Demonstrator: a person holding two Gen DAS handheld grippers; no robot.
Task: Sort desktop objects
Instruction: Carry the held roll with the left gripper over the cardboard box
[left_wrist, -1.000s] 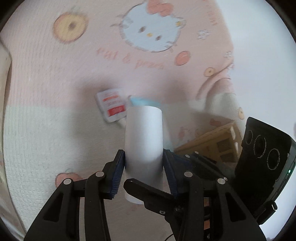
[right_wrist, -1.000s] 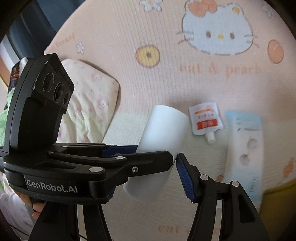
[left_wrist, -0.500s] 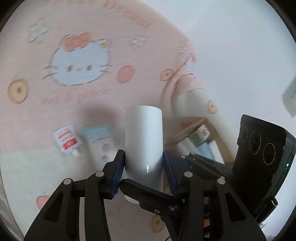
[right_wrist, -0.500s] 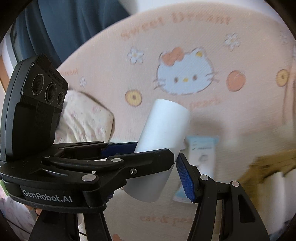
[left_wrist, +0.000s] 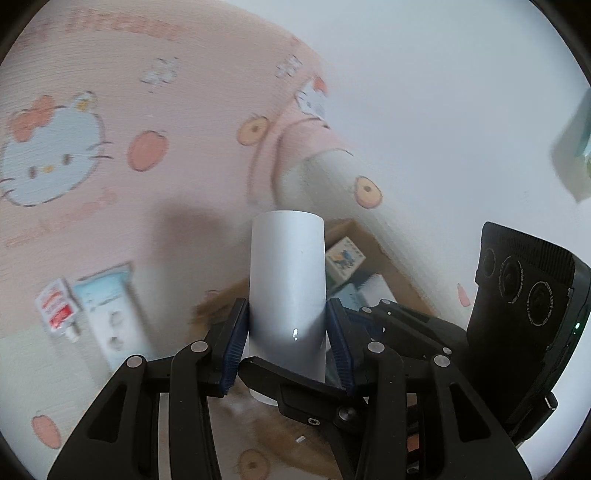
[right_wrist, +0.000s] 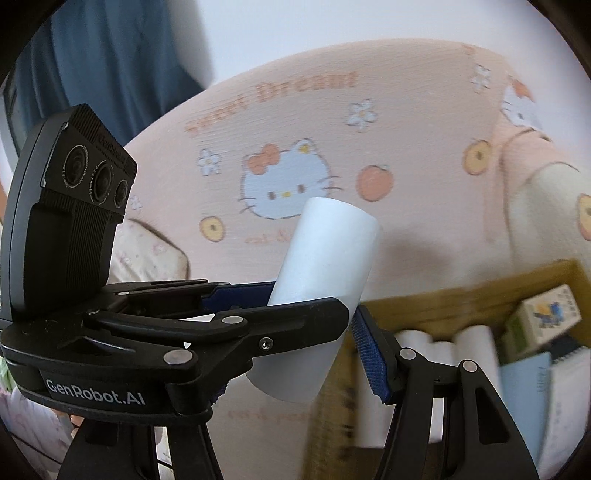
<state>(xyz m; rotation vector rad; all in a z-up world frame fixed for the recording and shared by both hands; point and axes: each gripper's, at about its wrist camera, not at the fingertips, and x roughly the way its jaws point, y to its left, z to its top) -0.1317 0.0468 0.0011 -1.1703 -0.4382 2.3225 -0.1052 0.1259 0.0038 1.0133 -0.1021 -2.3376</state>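
Observation:
My left gripper (left_wrist: 286, 339) is shut on a white cylinder (left_wrist: 287, 288), its blue pads pressed on both sides. It holds it in the air above a pink cartoon-cat blanket. In the right wrist view the same white cylinder (right_wrist: 325, 280) sits tilted between the two grippers. My right gripper (right_wrist: 295, 332) also reaches around it; its right blue pad (right_wrist: 369, 354) stands apart from the cylinder and its left finger is hidden behind the left gripper. A wooden box (right_wrist: 461, 295) with several white rolls and small cartons lies below right.
A red-and-white pouch (left_wrist: 55, 310) and a pale blue flat pack (left_wrist: 110, 314) lie on the blanket at the left. The wooden box (left_wrist: 369, 240) sits against a white wall. A blue curtain (right_wrist: 110, 55) hangs at the far left.
Both grippers have swung right with the cylinder. The pouch and blue pack slid to the left of view and the wooden box came into view below.

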